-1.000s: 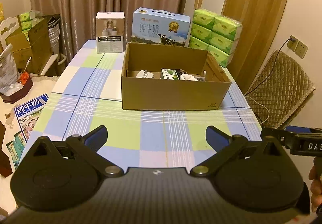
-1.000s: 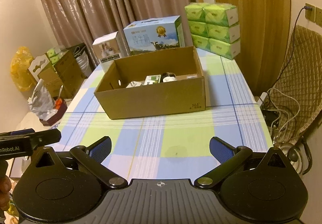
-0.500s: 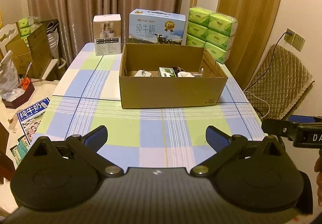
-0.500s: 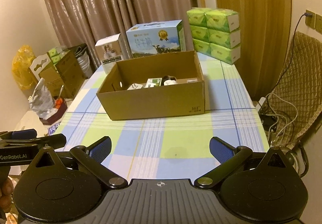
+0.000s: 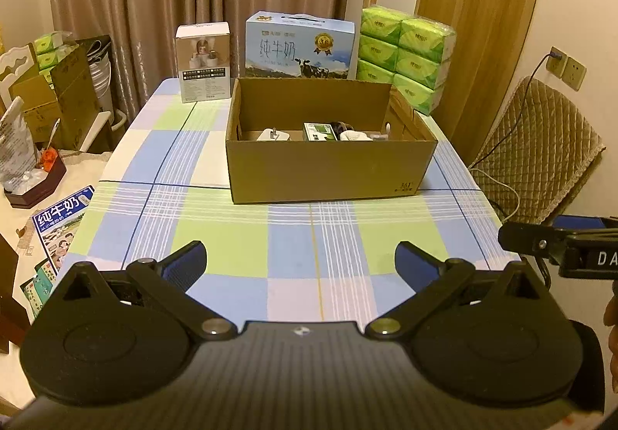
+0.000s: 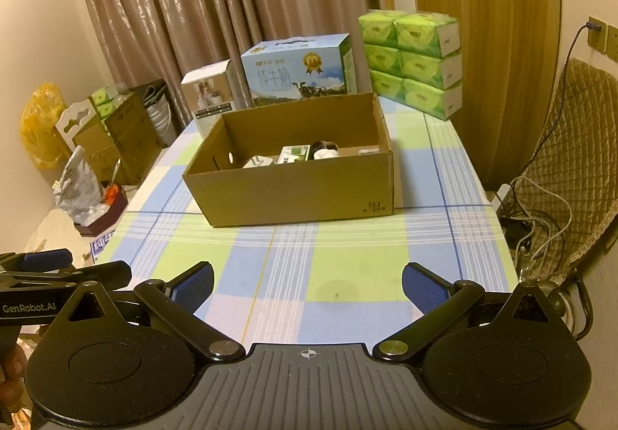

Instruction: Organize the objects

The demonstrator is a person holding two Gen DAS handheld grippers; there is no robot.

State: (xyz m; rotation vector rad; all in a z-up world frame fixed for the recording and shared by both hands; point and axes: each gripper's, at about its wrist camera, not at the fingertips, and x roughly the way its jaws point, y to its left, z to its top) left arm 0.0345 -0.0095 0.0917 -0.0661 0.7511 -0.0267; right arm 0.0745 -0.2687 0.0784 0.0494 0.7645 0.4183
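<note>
Meanwhile both grippers, left gripper and right gripper, gape empty before one cardboard box.

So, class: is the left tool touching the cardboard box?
Apart. In the left wrist view the left tool is open and empty, with a wide stretch of checked tablecloth showing between its fingertips and the cardboard box.

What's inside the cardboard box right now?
The cardboard box holds a white plug adapter, a green-and-white packet, a dark-topped white item and a small white piece. Its front wall hides the floor nearest the grippers.
</note>
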